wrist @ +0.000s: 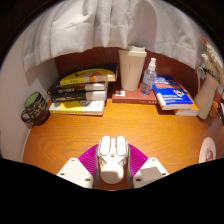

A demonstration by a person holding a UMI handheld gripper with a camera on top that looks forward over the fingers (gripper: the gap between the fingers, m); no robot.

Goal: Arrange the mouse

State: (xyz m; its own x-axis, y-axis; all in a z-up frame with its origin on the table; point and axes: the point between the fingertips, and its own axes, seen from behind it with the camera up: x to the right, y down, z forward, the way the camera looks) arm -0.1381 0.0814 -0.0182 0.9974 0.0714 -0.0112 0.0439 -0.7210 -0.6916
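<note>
A white computer mouse (112,159) sits between my gripper's (112,163) two fingers, its buttons pointing away from me. The magenta pads (90,157) press against both of its sides. The mouse appears held just above the wooden desk (120,125). The lower rear of the mouse is hidden by the gripper body.
At the back of the desk stand a stack of books (80,90), a white cup (132,68), a small clear bottle (149,77) and more books (172,97). A dark mug (35,108) sits at the left. A white curtain (100,25) hangs behind.
</note>
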